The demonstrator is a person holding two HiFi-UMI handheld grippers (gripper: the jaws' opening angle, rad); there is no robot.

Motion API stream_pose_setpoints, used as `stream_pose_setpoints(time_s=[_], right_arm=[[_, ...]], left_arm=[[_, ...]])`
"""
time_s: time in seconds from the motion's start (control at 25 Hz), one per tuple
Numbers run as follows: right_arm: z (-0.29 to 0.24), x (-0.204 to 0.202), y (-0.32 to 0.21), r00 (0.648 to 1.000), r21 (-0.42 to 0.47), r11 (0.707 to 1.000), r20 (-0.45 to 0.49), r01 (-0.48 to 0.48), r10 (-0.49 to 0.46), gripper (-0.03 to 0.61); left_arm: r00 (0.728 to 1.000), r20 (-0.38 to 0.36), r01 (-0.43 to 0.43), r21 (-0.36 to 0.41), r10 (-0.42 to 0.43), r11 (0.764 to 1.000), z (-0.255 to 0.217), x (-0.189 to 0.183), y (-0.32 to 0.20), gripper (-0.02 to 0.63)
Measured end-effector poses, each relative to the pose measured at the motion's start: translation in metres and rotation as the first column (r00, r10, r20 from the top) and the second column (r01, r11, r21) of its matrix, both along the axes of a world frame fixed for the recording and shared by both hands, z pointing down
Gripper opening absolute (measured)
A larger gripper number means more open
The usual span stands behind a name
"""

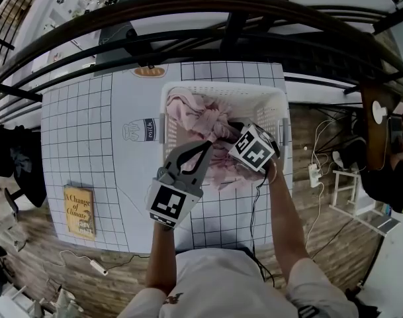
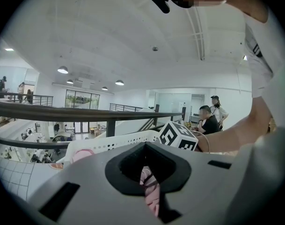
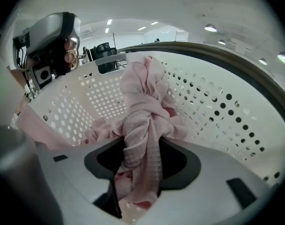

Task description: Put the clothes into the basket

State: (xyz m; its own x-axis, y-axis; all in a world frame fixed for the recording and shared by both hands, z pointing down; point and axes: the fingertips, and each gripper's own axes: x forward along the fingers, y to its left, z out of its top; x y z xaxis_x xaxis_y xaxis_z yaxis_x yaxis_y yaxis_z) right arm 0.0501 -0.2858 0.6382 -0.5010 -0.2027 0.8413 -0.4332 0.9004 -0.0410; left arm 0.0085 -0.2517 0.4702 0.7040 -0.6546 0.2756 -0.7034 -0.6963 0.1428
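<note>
A white perforated laundry basket [image 1: 167,98] stands on the grid-patterned table and holds crumpled pink clothes [image 1: 196,114]. My left gripper [image 1: 206,148] reaches over the basket's near rim, shut on a strip of pink cloth [image 2: 149,184]. My right gripper [image 1: 223,132] points steeply down inside the basket. A thick twisted pink garment [image 3: 141,125] runs up out of its jaws [image 3: 140,184], which hold it. In the right gripper view the basket wall [image 3: 212,111] curves round the cloth and the left gripper [image 3: 51,39] shows at the upper left.
A yellow book [image 1: 79,211] lies at the table's near left corner. A dark railing [image 1: 188,12] runs behind the table [image 1: 89,131]. Cables and a power strip [image 1: 313,172] lie on the wooden floor at the right. Two people [image 2: 208,121] are far off.
</note>
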Motion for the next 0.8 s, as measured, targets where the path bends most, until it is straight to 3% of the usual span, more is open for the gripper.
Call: stream_pose_setpoints(time_s=[0.16, 0.8], right_arm=[[0.007, 0.004, 0.003, 0.999, 0.008, 1.000, -0.041, 0.013, -0.013, 0.239], [0.013, 0.008, 0.005, 0.998, -0.011, 1.000, -0.062, 0.018, -0.018, 0.265]], left_arm=[[1.000, 0.001, 0.000, 0.001, 0.000, 1.000, 0.000, 0.001, 0.000, 0.002], [1.000, 0.000, 0.000, 0.001, 0.000, 1.000, -0.002, 0.002, 0.000, 0.002]])
